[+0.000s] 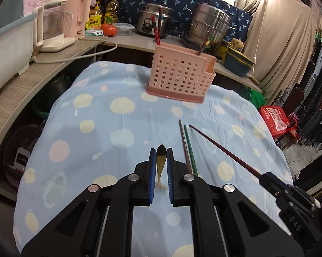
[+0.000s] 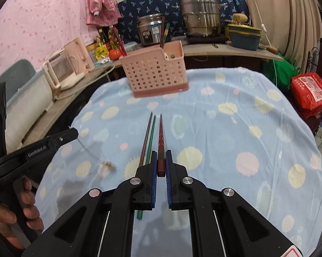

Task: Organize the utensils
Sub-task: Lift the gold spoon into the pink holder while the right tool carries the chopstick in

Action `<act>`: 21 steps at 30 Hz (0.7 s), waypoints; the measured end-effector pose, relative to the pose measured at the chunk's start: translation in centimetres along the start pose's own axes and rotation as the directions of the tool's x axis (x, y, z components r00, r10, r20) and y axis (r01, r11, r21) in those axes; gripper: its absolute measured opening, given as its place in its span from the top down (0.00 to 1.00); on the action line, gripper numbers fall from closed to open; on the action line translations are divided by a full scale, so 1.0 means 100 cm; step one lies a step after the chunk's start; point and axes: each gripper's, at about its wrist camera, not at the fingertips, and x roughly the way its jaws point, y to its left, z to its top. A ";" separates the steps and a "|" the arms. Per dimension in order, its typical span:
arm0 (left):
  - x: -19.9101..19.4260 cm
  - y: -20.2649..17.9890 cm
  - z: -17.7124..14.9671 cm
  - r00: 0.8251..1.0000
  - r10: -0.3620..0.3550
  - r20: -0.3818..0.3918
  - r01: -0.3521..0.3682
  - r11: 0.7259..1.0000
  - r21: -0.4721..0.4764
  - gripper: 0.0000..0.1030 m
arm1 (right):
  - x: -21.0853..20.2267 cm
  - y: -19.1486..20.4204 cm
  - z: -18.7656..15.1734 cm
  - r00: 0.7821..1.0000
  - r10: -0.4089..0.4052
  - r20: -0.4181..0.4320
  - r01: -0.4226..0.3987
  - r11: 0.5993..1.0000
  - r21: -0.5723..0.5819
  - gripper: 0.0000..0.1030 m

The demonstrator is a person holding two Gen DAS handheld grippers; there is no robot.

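Observation:
A pink perforated utensil holder (image 1: 180, 77) stands at the far side of the blue dotted tablecloth (image 1: 96, 115); it also shows in the right wrist view (image 2: 154, 75) with several chopsticks standing in it. My left gripper (image 1: 161, 152) is shut on a small golden spoon (image 1: 161, 162) just above the cloth. My right gripper (image 2: 161, 153) is shut on a dark red chopstick (image 2: 161, 137), lifted and pointing at the holder. A brown chopstick (image 2: 146, 139) and a green chopstick (image 2: 150, 141) lie on the cloth just left of it.
A curved counter behind the table carries a kettle (image 1: 54, 27), a rice cooker (image 2: 150, 30), a steel pot (image 2: 201, 17), a tomato (image 1: 108, 30) and bottles. A red bag (image 2: 308, 94) sits off the right edge. The left gripper's body (image 2: 32, 150) shows at the left.

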 end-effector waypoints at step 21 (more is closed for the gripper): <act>-0.019 -0.016 0.057 0.997 0.011 0.075 -0.017 0.997 0.078 0.99 | -0.040 -0.002 0.111 0.981 0.002 0.196 -0.001 1.000 -0.004 0.93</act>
